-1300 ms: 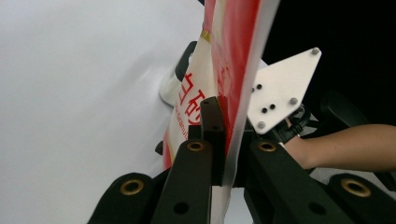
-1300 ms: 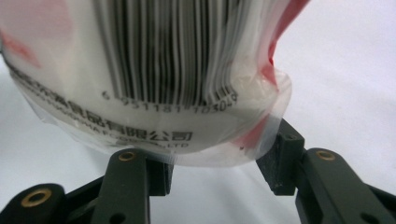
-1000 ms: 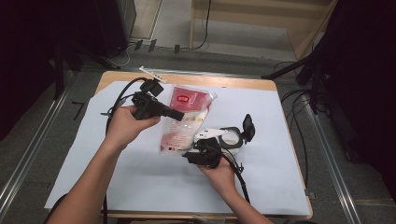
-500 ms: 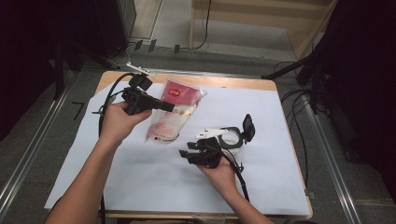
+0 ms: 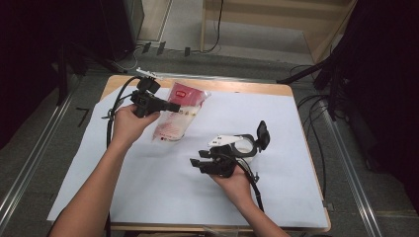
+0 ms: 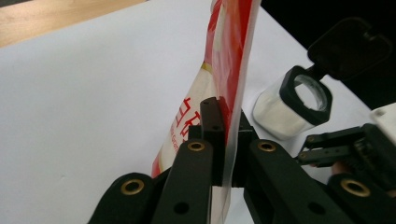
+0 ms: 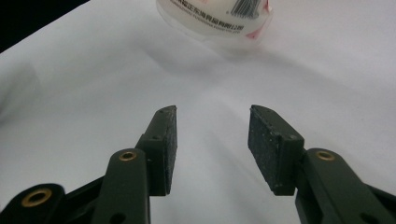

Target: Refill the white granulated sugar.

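Moved leftward since earlier, left gripper (image 5: 170, 106) pinches the red pouch (image 5: 179, 116); right gripper (image 5: 196, 164) rests with jaws apart, empty.

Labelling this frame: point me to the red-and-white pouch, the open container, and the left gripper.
red-and-white pouch (image 5: 174, 121), high view, on its pale lower body.
open container (image 6: 285, 109), left gripper view, on its white side wall below the black rim.
left gripper (image 6: 227, 135), left gripper view, between the jaws clamped on the pouch edge.
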Demonstrator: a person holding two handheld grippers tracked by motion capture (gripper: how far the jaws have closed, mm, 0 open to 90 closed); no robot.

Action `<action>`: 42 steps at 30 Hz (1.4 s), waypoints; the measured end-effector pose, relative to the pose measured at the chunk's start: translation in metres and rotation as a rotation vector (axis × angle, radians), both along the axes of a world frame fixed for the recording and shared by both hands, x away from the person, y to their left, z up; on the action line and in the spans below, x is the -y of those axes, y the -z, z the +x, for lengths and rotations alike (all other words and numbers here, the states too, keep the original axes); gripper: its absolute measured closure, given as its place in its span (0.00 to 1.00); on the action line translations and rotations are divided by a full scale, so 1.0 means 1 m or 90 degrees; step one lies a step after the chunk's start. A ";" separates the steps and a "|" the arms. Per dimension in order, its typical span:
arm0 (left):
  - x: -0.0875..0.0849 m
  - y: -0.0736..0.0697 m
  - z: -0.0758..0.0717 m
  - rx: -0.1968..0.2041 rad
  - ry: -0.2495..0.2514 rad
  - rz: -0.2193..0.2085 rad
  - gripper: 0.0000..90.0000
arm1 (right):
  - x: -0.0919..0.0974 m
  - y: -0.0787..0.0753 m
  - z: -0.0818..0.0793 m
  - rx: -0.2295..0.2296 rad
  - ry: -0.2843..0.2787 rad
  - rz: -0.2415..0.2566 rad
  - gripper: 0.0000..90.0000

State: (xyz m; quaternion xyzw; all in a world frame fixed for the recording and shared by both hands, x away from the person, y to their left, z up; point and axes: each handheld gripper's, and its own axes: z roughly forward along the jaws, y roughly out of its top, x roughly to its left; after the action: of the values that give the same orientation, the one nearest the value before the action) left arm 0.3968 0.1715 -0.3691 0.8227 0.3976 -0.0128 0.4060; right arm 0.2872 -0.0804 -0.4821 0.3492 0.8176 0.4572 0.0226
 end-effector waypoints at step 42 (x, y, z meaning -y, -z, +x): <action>-0.058 0.018 -0.037 -0.020 -0.006 -0.052 0.68 | 0.004 -0.016 0.002 0.022 -0.019 0.025 0.59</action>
State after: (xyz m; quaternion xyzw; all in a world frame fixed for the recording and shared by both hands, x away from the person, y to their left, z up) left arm 0.3599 0.2297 -0.3867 0.8033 0.4070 -0.0403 0.4329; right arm 0.2894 -0.0843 -0.4657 0.3293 0.8132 0.4794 0.0229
